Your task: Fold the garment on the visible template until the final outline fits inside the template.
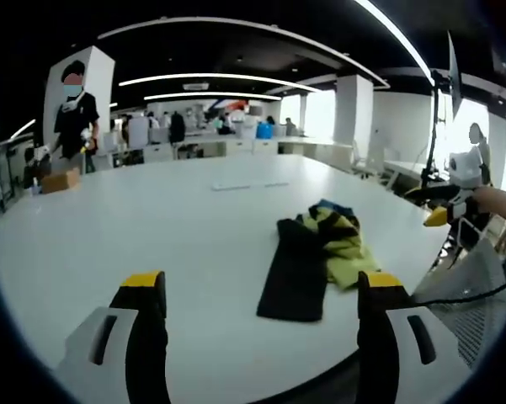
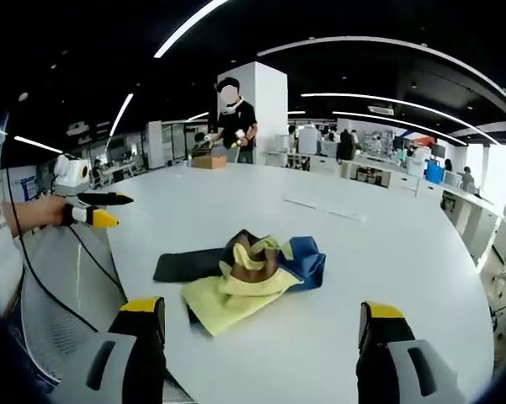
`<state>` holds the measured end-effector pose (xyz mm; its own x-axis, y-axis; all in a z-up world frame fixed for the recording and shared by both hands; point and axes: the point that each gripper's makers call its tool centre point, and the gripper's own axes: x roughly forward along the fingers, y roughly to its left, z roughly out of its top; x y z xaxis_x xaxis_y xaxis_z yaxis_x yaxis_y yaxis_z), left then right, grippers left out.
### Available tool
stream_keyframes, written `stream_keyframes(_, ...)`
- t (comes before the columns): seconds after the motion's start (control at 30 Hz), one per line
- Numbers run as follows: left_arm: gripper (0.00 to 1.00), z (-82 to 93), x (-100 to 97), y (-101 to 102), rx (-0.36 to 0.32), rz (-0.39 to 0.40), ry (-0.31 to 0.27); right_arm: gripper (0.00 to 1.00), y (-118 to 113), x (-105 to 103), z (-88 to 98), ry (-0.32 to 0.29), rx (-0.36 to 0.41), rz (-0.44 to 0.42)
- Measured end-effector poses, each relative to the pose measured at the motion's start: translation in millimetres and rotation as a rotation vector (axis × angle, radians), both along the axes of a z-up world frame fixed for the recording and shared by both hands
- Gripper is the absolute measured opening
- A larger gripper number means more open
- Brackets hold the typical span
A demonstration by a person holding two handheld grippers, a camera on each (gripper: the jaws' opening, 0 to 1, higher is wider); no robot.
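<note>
A crumpled garment lies in a heap on the white table point(image 1: 151, 227). It has a black part point(image 1: 296, 269), a yellow-green part point(image 1: 347, 248) and a bit of blue point(image 1: 332, 206). In the right gripper view the heap point(image 2: 248, 273) shows yellow, brown and blue folds, with a black strip point(image 2: 189, 265) flat to its left. My left gripper point(image 1: 261, 282) is open short of the cloth, holding nothing; it also hangs open off the table edge point(image 2: 99, 209). My right gripper point(image 2: 261, 308) is open near the heap, and appears in a hand point(image 1: 439, 204) beyond the table's right edge.
Thin pale marks point(image 1: 248, 185) point(image 2: 324, 209) lie on the table beyond the garment. A person point(image 1: 74, 118) point(image 2: 234, 118) stands at the far side by a cardboard box point(image 1: 61, 179) point(image 2: 209, 162). A grey mesh chair point(image 1: 480, 278) point(image 2: 59, 286) and a black cable hang beside the table edge.
</note>
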<state>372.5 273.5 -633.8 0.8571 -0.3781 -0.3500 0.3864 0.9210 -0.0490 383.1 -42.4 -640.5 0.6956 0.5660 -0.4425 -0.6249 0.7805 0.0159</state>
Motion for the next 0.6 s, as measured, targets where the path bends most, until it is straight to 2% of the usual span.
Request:
stream_keyframes(0.43,0.88,0.9,-1.9,-2.3,-0.013,-0.012,0.015,0.92,0.3,-1.2,-3.8,0.011,-0.014,0.010)
stream_keyframes(0.6,0.88,2.5,0.2,-2.0,0.004,-0.014,-0.005,0.91,0.2,0.1,-3.2,0.010,-0.011,0.009)
